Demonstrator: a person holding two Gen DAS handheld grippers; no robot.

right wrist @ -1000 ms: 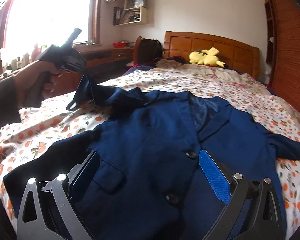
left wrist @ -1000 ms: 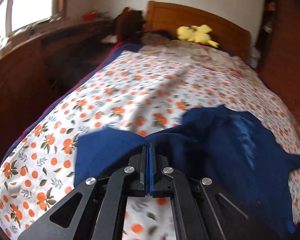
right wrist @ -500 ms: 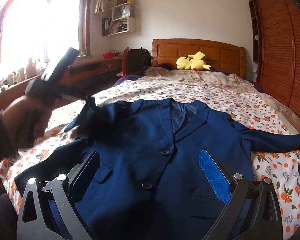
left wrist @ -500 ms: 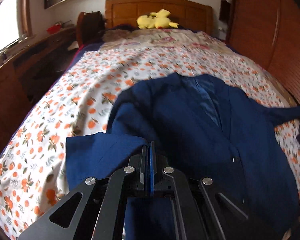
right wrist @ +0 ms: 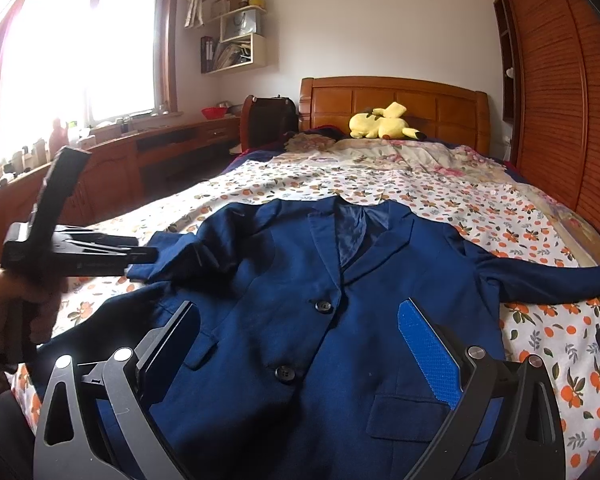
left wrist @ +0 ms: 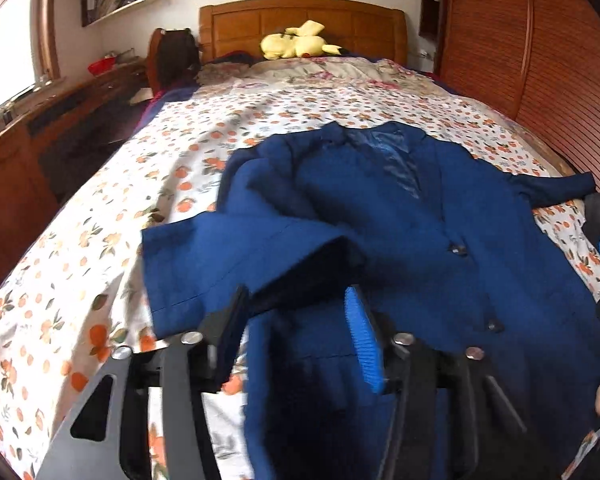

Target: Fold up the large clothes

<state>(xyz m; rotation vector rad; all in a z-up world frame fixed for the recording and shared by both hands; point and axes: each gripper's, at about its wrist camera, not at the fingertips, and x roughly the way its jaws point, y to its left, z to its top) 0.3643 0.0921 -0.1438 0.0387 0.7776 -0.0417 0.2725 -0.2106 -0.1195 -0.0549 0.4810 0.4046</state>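
A navy blue jacket [right wrist: 300, 280] lies front up on the orange-print bed sheet [right wrist: 540, 340]. Its left sleeve [left wrist: 236, 256] is folded in over the jacket's front, and the other sleeve [right wrist: 540, 276] stretches out to the right. My left gripper [left wrist: 296, 294] sits just behind that folded sleeve's cuff. Its jaws are opening, and the cuff lies loose at the tips with no pad pressing on it. In the right wrist view the left gripper [right wrist: 148, 256] shows at the left, held by a hand [right wrist: 8, 300]. My right gripper [right wrist: 296, 310] hovers open above the jacket's buttons with nothing in it.
A yellow plush toy [right wrist: 380, 124] lies by the wooden headboard [right wrist: 420, 100]. A long wooden desk [right wrist: 140, 156] runs under the window on the left, with a chair [right wrist: 268, 120] at its end. Slatted wardrobe doors [right wrist: 560, 100] line the right side of the bed.
The left gripper carried the sleeve from the left side of the bed in over the jacket's front, then its jaws parted and let the cuff go. The right gripper hardly moved.
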